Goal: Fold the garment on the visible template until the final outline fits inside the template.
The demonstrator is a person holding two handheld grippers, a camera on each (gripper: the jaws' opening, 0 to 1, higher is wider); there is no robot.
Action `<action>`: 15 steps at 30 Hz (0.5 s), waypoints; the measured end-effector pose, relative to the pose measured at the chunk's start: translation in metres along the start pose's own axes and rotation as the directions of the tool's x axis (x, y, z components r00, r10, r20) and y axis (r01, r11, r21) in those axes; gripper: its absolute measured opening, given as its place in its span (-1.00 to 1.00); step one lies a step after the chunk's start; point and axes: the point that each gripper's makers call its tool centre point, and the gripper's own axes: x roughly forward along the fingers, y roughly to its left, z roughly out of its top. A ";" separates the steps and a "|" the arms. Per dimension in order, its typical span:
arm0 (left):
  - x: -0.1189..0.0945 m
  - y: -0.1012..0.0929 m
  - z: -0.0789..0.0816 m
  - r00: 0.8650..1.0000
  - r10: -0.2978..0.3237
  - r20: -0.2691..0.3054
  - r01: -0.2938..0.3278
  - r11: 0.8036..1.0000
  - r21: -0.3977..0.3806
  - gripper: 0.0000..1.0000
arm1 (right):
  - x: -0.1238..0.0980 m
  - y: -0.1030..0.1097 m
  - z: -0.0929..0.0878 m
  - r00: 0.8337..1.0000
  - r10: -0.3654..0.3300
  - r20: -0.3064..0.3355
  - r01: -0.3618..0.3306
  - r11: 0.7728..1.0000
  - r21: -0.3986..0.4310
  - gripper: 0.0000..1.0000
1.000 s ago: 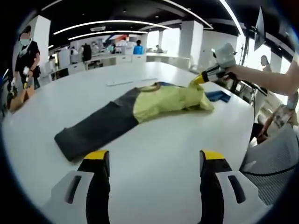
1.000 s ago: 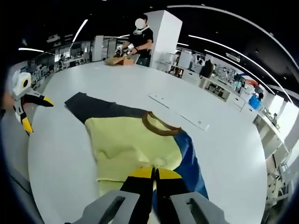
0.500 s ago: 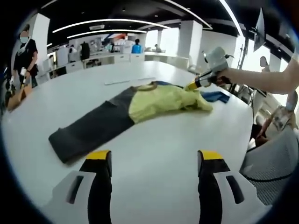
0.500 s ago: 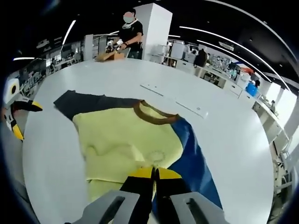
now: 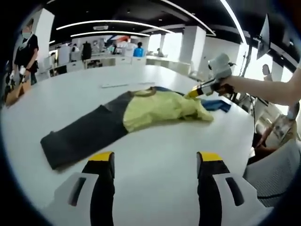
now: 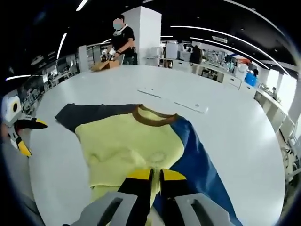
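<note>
A garment lies across the white table [image 5: 155, 141]: a dark grey part [image 5: 80, 136], a yellow body [image 5: 160, 106] and a blue part [image 5: 217, 104]. My left gripper [image 5: 155, 160] hovers open over bare table, short of the grey end. In the left gripper view my right gripper [image 5: 195, 92], held by a hand, pinches the yellow cloth's edge. In the right gripper view my right gripper [image 6: 156, 176] is shut on the yellow hem; beyond it lie the yellow body [image 6: 127, 146], a brown collar [image 6: 153, 117], the blue part [image 6: 197, 160] and the grey part [image 6: 89, 113]. My left gripper [image 6: 23, 136] shows at the far left, open.
Flat white strips [image 6: 171, 100] lie on the table beyond the collar. A person [image 6: 120, 40] stands at the far edge by a cardboard box [image 6: 104, 65]. A mesh chair [image 5: 277, 165] is close on the right of the left gripper view.
My right gripper has drawn the yellow hem back and lower, so the yellow body lies flatter and more blue shows. My left gripper stays open over the table.
</note>
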 end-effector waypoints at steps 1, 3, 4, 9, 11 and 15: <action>0.002 0.000 0.000 1.000 -0.002 -0.003 0.002 1.000 0.003 0.33 | -0.002 0.001 0.000 1.000 0.005 0.000 -0.005 1.000 0.006 -0.91; 0.005 -0.002 0.001 1.000 -0.004 -0.001 0.004 1.000 0.000 0.31 | -0.009 0.003 0.000 1.000 0.015 0.006 -0.015 1.000 0.021 -0.82; 0.006 -0.003 0.003 1.000 -0.007 0.001 0.007 1.000 0.000 0.31 | -0.011 0.003 -0.001 1.000 0.020 0.007 -0.020 0.999 0.027 -0.77; 0.016 -0.009 0.009 0.999 -0.031 0.013 0.031 0.999 -0.040 0.20 | -0.030 0.010 -0.005 0.999 0.052 0.009 -0.053 0.997 0.052 -0.63; 0.021 -0.013 0.012 0.999 -0.045 0.020 0.046 0.998 -0.051 0.19 | -0.034 0.013 -0.009 0.998 0.060 0.004 -0.060 0.997 0.052 -0.59; 0.033 -0.025 0.018 0.996 -0.090 0.025 0.091 0.994 -0.054 0.18 | -0.044 0.015 -0.018 0.998 0.062 0.005 -0.062 0.996 0.058 -0.55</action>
